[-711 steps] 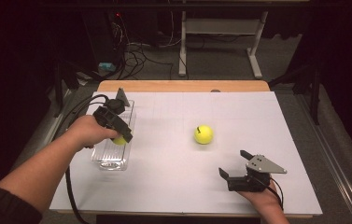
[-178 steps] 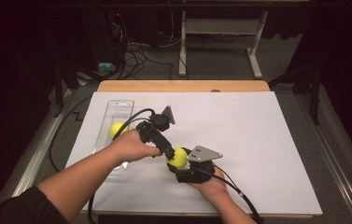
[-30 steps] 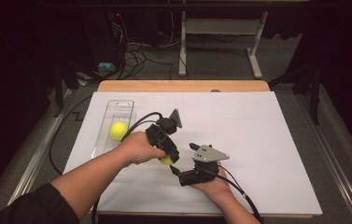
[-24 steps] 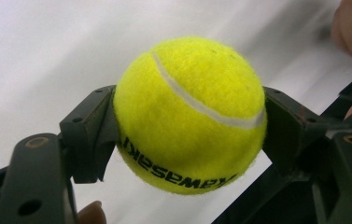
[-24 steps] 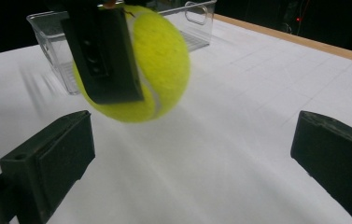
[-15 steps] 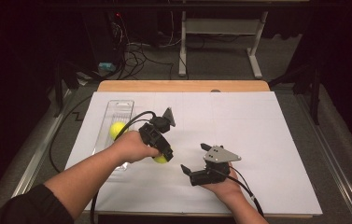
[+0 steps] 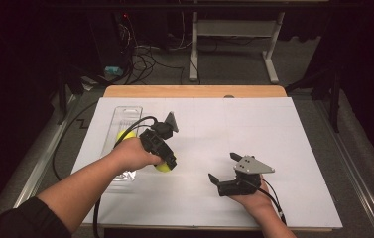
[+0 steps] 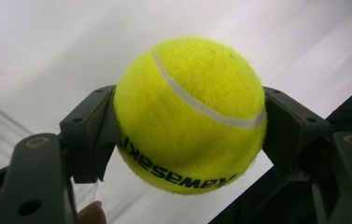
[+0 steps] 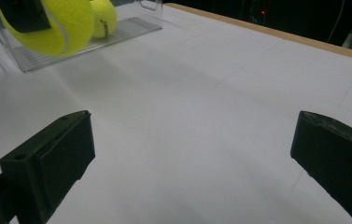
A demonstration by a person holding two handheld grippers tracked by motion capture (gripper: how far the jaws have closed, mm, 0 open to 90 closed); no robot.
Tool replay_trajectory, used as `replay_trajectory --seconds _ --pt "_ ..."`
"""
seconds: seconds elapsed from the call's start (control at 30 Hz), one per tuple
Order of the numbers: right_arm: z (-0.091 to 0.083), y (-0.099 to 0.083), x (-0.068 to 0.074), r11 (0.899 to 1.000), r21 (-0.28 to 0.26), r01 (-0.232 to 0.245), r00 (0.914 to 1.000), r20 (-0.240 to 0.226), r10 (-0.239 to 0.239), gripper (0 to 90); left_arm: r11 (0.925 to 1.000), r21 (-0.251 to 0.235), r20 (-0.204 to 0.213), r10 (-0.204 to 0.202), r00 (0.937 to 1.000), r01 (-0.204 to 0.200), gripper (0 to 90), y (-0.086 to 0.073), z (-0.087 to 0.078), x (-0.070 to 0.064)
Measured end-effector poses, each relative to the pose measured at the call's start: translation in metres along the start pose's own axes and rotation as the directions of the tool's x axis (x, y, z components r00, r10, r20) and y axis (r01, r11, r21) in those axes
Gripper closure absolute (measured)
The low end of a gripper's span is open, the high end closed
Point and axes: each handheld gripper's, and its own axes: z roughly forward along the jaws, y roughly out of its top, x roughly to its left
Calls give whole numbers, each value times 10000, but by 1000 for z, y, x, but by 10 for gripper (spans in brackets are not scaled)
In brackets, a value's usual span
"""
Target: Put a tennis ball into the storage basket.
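My left gripper (image 7: 166, 162) is shut on a yellow tennis ball (image 7: 163, 165) (image 8: 190, 114), held just above the white table a little right of the clear plastic tray (image 7: 125, 115). A second tennis ball (image 7: 124, 135) (image 9: 103, 17) lies inside that tray. The held ball (image 9: 52, 25) and the tray (image 9: 85, 44) also appear far off in the right gripper view. My right gripper (image 7: 222, 170) (image 9: 192, 163) rests low near the front of the table, open, with nothing between its jaws.
White paper (image 7: 254, 129) covers the tabletop, with a wooden edge (image 7: 194, 91) at the back. A black cable (image 7: 95, 208) trails from the left gripper past the tray. Dark floor with cables and a desk frame (image 7: 234, 44) lies beyond.
The ball passed from the right gripper to the left one. My left gripper has carried it left towards the tray, and my right gripper has drawn back right, open.
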Motion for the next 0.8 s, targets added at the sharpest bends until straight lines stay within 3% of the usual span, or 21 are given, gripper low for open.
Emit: replay_trajectory --seconds 0.37,0.8 --pt "-15 -10 -12 9999 95 -78 9995 315 75 0 9993 117 -88 -350 9993 351 272 -9 -6 16" --pt "-18 -12 -14 9999 75 -142 9994 321 140 0 9979 -15 -84 -644 9979 644 273 -20 -22 30"
